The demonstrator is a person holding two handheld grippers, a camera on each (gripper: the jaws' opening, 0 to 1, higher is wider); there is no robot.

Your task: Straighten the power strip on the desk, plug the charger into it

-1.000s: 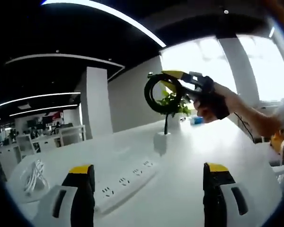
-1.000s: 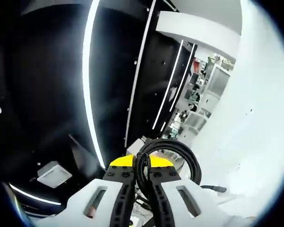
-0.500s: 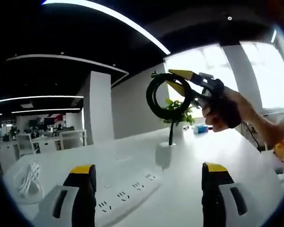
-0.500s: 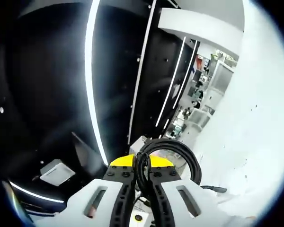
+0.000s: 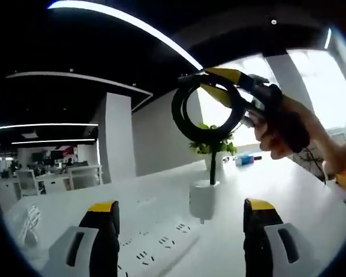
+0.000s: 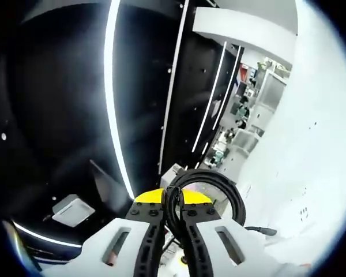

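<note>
In my left gripper view, a loose bundle of white cable (image 5: 30, 222) lies far left on the white desk (image 5: 311, 202). Just right of it my left gripper (image 5: 179, 234) rises from the bottom edge, its two yellow-tipped black jaws spread wide with nothing between them. Between those jaws the long white power strip (image 5: 161, 248) lies flat on the desk, running at a slant, its sockets facing up. Just beyond its far end stands a small white pot with a green leafy plant (image 5: 207, 190), upright. Above the plant, raised well clear of the desk, my right gripper (image 5: 214, 85) comes in from the right, held in my hand (image 5: 282, 124). Its yellow-tipped jaws are pinched on a coiled loop of thick black cable (image 5: 207, 109), which hangs as a ring in front of the bright windows.

In my right gripper view, my right gripper (image 6: 166, 203) points up towards the dark ceiling with its long white light strips (image 6: 111, 98). Its jaws are nearly together, clamping the black cable coil (image 6: 210, 187), whose loop curls off to the right of the tips. A small dark connector end (image 6: 264, 231) pokes out lower right. The pale desk surface (image 6: 317, 173) and distant office furniture sit along the right side.
</note>
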